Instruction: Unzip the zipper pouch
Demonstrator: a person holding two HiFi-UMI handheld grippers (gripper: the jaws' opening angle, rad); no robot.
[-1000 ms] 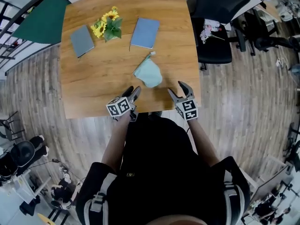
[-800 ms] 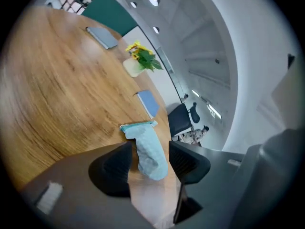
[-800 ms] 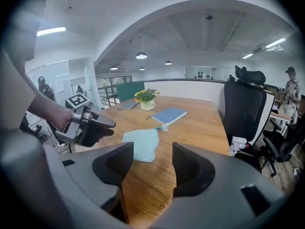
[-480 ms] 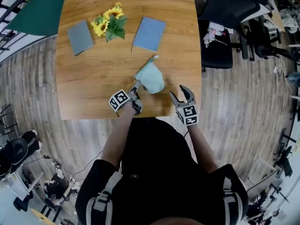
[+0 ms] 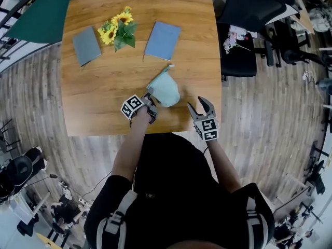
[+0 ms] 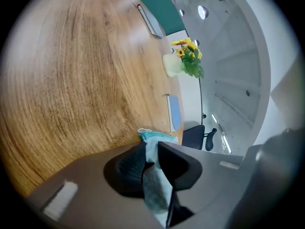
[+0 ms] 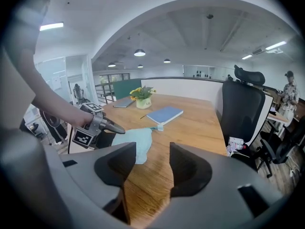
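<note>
- The left tongs (image 5: 149,99), at the lower middle of the head view, have just been closing. Their jaws now pinch a fold of fabric at the lower left corner of the pouch, and the left gripper view shows the cloth squeezed between the two pads.
- The zipper pouch (image 5: 165,90) lies on the wooden counter (image 5: 104,87), near its lower edge and a little right of centre in the head view. It is of pale green cloth, thin and limp. I judge it light and soft, so it will wrinkle and follow any pull unless one end is held.
- A small pale tab (image 5: 170,66) stands out at the upper tip of the pouch. Probably it is the zipper pull, and so the place to take hold. It is small, so it needs a fine grip with the tips.
- The right tongs (image 5: 199,105), to the lower right of the pouch and apart from it, have just been closing a little. Their jaws are wide apart and nothing is between them.
</note>
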